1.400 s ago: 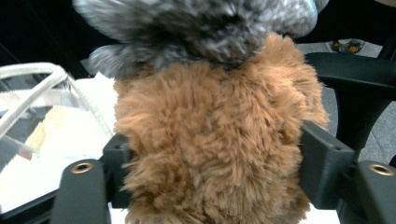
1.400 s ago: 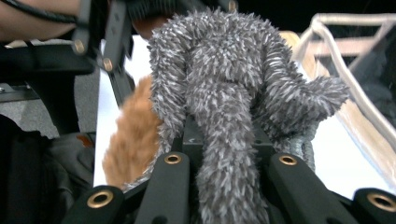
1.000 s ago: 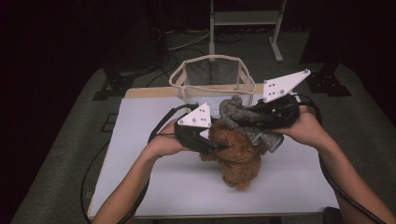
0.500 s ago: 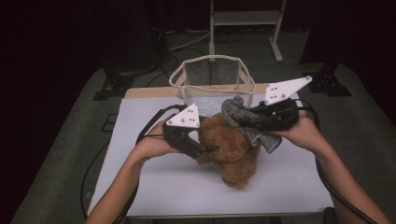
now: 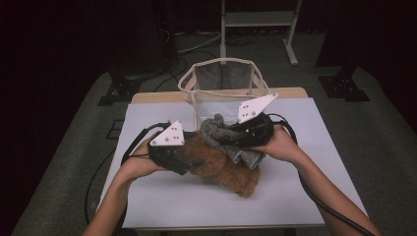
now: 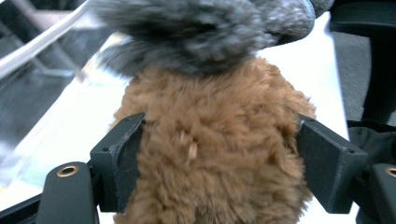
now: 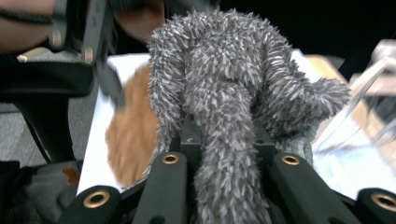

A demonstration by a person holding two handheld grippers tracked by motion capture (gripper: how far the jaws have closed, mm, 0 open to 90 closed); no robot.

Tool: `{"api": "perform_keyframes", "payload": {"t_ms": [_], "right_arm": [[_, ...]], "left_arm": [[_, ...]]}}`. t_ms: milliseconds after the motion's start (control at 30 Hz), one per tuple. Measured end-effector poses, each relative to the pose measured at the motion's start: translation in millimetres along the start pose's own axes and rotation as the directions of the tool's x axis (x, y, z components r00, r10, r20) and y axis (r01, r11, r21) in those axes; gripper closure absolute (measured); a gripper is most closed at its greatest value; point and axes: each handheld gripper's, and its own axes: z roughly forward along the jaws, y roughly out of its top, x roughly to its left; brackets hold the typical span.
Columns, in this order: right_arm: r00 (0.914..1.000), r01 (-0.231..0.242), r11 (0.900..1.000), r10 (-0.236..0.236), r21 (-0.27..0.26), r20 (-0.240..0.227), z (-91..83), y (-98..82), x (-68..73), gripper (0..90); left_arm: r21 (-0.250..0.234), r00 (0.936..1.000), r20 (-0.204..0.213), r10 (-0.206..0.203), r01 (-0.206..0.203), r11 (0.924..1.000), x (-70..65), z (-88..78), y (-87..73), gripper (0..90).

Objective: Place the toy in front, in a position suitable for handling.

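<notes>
Brown fuzzy fabric, that's what the left gripper (image 5: pixel 189 162) is dealing with: a brown fleecy piece (image 5: pixel 228 169) lying on the white bench (image 5: pixel 314 147), roughly mid-bench and a bit toward the near edge. Its long axis runs diagonally, from the left gripper down toward the near right corner, where its far end points. In the left gripper view the brown fleece (image 6: pixel 215 154) fills the gap between the two black jaws, which sit wide apart on either side of it. They've just been easing in a little, and the pile bulges against both pads, though I can't say they're really squeezing.

The right gripper (image 5: pixel 231 137) has its jaws clamped nearly together on a grey shaggy piece (image 5: pixel 223 137). In the right gripper view that grey piece (image 7: pixel 229 121) runs straight up out of the jaws and flops over at the top into a bunched loop. From above it's draped across the brown piece's far end, lying crosswise to it, with one end hanging toward the right by the person's right hand (image 5: pixel 282 145).

Behind them, at the bench's far edge, stands a mesh basket (image 5: pixel 189 86) with a cream rim.
</notes>
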Motion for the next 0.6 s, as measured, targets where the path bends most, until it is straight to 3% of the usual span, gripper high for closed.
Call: {"api": "perform_keyframes", "payload": {"t_ms": [167,267,333,600], "right_arm": [[0.9986,-0.044,0.997,0.046,0.069,-0.026,25.9,-28.9,-2.1,72.9],[0.9949,-0.086,0.995,0.088,0.055,-0.047,35.1,-45.9,-3.7,72.9],[0.9939,-0.097,0.994,0.099,0.046,-0.048,36.2,-51.7,-3.1,72.9],[0.9951,-0.088,0.994,0.09,0.057,-0.04,36.3,-54.5,-0.8,72.9]], "left_arm": [[0.012,0.9995,-0.024,-0.023,0.023,0.9997,1.7,-5.7,-17.0,22.5],[0.012,0.9985,-0.026,-0.049,0.049,0.9987,4.8,-5.5,-28.5,22.5],[0.0,0.9976,-0.032,-0.062,0.062,0.9981,6.5,-8.4,-33.4,22.5],[-0.011,0.9984,-0.051,-0.024,0.023,0.9997,4.8,-18.0,-34.2,22.5]]}}
